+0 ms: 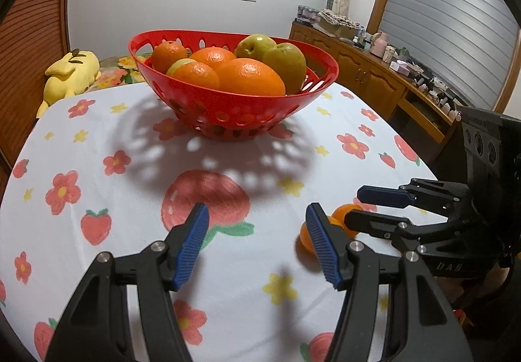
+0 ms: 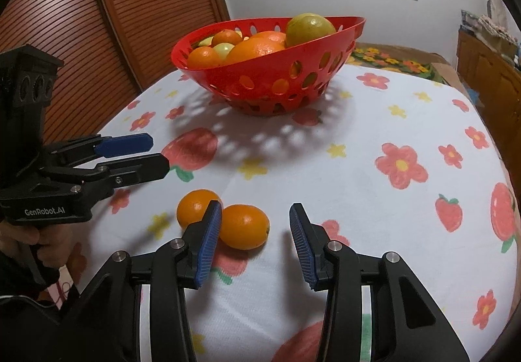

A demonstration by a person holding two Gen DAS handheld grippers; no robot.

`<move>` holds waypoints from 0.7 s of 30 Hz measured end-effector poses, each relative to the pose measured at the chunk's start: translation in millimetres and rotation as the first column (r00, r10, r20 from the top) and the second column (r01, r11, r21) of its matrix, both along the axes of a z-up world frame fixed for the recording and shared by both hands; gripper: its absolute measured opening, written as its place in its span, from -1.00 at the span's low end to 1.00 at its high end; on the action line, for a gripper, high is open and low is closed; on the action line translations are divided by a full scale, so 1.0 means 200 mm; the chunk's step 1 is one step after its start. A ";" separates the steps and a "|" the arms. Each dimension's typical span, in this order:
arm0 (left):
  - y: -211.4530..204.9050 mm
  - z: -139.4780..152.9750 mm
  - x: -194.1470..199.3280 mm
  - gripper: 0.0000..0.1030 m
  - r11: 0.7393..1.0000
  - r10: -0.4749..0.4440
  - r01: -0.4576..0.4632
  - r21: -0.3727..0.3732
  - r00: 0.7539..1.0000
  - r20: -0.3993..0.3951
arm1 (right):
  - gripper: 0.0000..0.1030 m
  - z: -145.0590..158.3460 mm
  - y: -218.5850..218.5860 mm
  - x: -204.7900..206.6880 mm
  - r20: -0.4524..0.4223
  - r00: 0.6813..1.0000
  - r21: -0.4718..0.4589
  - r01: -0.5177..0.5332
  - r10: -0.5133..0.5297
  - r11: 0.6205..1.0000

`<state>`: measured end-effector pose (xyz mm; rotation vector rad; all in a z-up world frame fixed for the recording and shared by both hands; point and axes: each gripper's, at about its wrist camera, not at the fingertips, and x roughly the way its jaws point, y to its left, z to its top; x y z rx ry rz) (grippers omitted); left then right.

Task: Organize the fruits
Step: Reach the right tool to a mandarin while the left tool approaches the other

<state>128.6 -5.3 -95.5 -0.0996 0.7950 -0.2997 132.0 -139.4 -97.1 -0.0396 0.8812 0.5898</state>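
Since the near orange (image 2: 244,226) is round, firm and slippery, sitting at six o'clock from the red basket (image 2: 270,75), we squeeze its fat middle with our right gripper (image 2: 255,243), now apart around it, not touching.

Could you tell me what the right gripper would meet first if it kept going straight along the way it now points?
Probably the nearer small orange fruit on the white flower-and-strawberry tablecloth: it lies just ahead between the open jaws of the right gripper, beside its left finger. Depth is uncertain; it might meet cloth first.

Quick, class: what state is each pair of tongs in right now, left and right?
Left tongs: open, holding nothing.
Right tongs: open around the nearer orange, left pad touching it, right pad clear; not gripped.
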 end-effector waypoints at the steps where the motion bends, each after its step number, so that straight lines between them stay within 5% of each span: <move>1: 0.00 0.00 0.00 0.20 1.000 -0.001 0.001 -0.002 1.000 0.001 | -0.15 -0.01 0.01 0.00 -0.004 1.000 0.002 -0.002 0.002 1.000; 7: -0.01 -0.01 -0.01 0.20 1.000 -0.003 0.003 -0.010 1.000 -0.003 | -0.16 -0.03 0.04 -0.01 -0.025 0.999 0.010 -0.031 0.031 0.999; 11: -0.03 -0.02 -0.02 0.20 1.000 -0.009 0.009 -0.014 1.000 -0.010 | -0.39 -0.04 0.06 -0.03 -0.028 0.998 0.018 -0.057 0.058 0.998; 21: -0.09 -0.05 -0.04 0.20 0.999 -0.037 0.037 -0.025 0.999 -0.030 | -0.41 -0.01 -0.03 -0.04 0.011 1.000 -0.010 -0.003 0.003 1.000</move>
